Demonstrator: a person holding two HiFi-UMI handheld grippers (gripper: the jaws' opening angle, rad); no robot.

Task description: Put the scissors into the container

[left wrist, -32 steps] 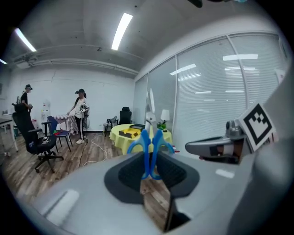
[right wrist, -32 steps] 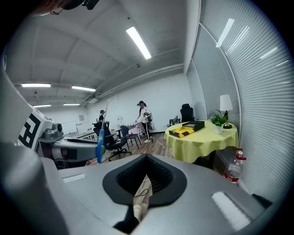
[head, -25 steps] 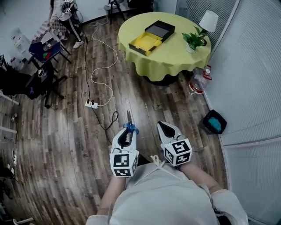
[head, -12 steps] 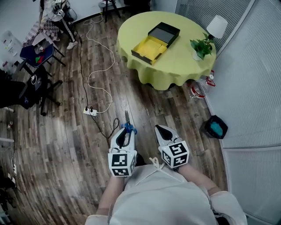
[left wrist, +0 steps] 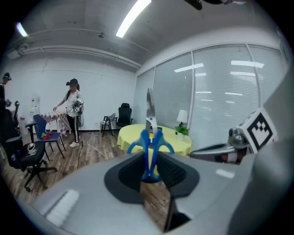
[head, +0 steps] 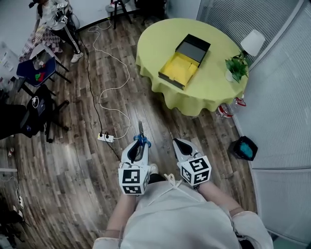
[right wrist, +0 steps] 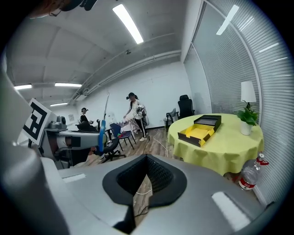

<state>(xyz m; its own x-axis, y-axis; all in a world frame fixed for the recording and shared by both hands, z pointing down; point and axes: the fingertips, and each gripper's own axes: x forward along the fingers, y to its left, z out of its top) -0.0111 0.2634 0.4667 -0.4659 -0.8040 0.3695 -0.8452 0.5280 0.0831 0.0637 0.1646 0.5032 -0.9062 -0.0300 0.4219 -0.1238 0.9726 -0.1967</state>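
Observation:
Blue-handled scissors (head: pixel 141 138) are clamped by their handles in my left gripper (head: pixel 140 143), which is shut on them. The blades point forward toward the table. In the left gripper view the scissors (left wrist: pixel 150 140) stand upright between the pads of that gripper (left wrist: pixel 149 170). My right gripper (head: pixel 179 142) hangs beside it, shut with nothing in it, and shows the same way in its own view (right wrist: pixel 144 180). The container, a black box with a yellow inside (head: pixel 186 62), lies open on the round yellow table (head: pixel 160 46) ahead. It also appears in the right gripper view (right wrist: pixel 202 130).
On the table's right side stand a white lamp (head: pixel 255 43) and a potted plant (head: pixel 236 68). Bottles (head: pixel 226 111) and a black bin (head: pixel 244 147) sit on the wood floor by the wall. A power strip (head: pixel 105 137) with cables lies left of me; chairs (head: pixel 36 104) and a person (head: pixel 48 14) are at far left.
The table and box have drifted right and a little lower in the head view as I move over the floor. Both grippers keep their pose, with the scissors still held.

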